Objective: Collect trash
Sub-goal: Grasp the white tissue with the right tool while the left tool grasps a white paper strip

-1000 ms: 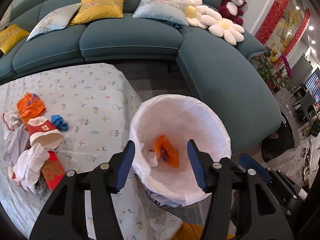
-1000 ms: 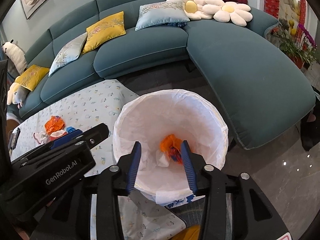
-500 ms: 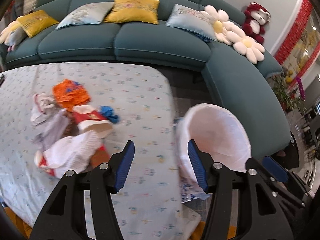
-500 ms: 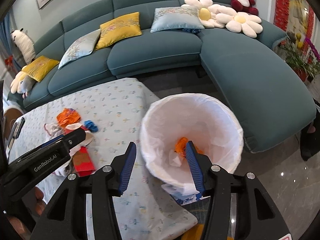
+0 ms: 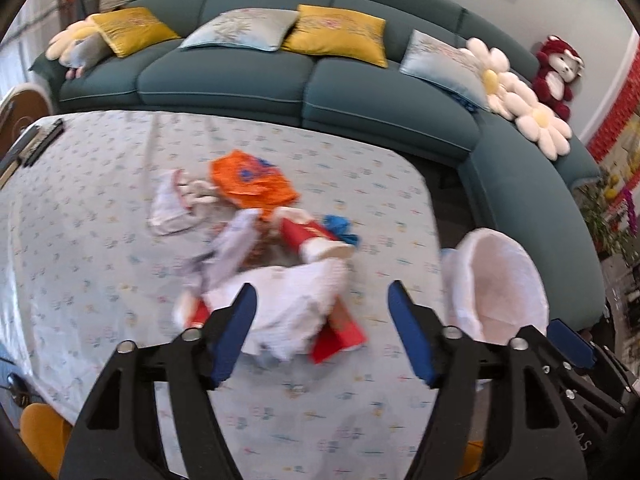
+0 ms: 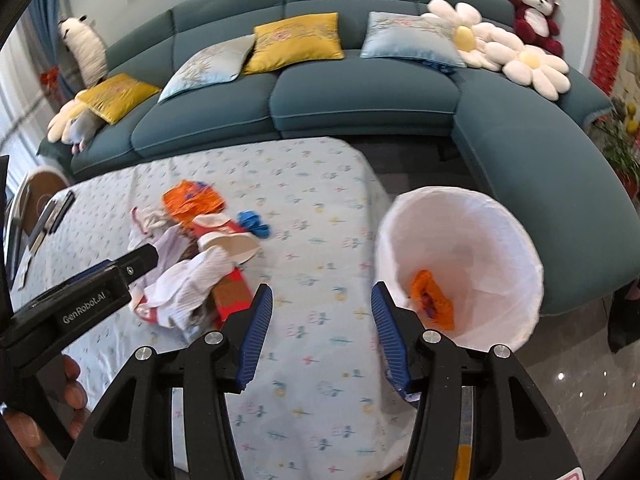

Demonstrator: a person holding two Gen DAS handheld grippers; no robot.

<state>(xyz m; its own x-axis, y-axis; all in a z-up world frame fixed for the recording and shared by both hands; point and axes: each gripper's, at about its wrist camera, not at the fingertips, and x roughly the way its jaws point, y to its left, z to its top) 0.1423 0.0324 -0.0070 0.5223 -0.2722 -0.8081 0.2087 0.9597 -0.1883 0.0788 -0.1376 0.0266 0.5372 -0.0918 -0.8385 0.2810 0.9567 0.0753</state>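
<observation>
Got a white-lined trash bin (image 6: pixel 460 264) just off the table (image 6: pixel 320 320) edge with one crumpled orange wrapper (image 6: pixel 432 300) lying inside, only visible from the right wrist view; from the left, just the bin's liner wall (image 5: pixel 500 284). Still a trash pile (image 5: pixel 272 264) in the middle of the table: orange bag, white tissue, red cup. Left claw (image 5: pixel 322 334) spread wide over the near edge of the pile, gripping nothing; right claw (image 6: pixel 322 334) spread wide too, empty, above bare tablecloth between pile and bin.

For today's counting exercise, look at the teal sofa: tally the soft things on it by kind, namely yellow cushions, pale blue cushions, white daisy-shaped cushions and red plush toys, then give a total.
Yellow square cushions: 2
Pale blue embroidered cushions: 2
White daisy-shaped cushions: 3
Red plush toy: 1
Total: 8
</observation>
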